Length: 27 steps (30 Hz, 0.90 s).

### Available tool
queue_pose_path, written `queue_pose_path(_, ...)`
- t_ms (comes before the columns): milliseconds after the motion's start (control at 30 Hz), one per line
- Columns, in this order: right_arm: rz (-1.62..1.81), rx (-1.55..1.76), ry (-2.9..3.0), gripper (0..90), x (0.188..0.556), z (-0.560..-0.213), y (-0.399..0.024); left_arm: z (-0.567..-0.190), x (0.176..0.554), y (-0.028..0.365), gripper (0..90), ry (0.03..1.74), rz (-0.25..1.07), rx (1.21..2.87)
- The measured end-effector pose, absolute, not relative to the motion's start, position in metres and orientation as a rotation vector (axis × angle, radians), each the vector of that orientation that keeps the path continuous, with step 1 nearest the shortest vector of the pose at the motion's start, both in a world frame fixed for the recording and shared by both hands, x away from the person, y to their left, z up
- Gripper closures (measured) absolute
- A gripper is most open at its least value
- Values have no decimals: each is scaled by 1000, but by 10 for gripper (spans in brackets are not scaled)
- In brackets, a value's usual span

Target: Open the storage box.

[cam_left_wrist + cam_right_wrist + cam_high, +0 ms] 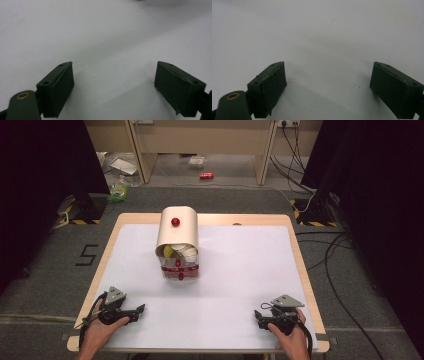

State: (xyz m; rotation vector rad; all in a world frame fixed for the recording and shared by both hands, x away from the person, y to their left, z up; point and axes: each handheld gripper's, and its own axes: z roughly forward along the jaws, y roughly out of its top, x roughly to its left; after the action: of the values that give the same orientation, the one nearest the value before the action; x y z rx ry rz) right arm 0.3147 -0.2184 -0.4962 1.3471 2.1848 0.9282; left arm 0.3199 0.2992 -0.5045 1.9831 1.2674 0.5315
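I'm holding both grippers parked near me – left gripper (pixel 141 309) at 7 o'clock, right gripper (pixel 257 314) at 5, jaws apart, nothing gripped. Beige container (pixel 177 236) is sitting mid-table at 12, untouched – approach kept clear.

We see a worktop (pixel 240 270) with a white surface and a pale wooden edge, standing on grey carpet (pixel 45 285). Left of the worktop a black numeral five (pixel 86 255) is marked on the carpet. Beyond the worktop's far edge stands light wooden furniture (pixel 200 140), with a red can (pixel 206 175) and scattered litter (pixel 120 170) on the floor beneath it. Black curtains (pixel 40 180) hang on both sides of the worktop, their stands taped in yellow and black. Black cables (pixel 335 265) trail over the carpet right of the worktop.
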Motion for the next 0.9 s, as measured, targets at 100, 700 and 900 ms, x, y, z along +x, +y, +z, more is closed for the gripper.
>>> queue_pose_path(100,928,1346,2185,137,315,-496,-218,-504,320,299,152,1267,530,1983)
queue_pose_path(700,929,1348,2185,137,315,-496,-219,-488,312,291,166,1223,493,1936)
queue_pose_path(900,929,1348,2185,137,315,-496,-219,-474,308,284,167,1165,498,1913)
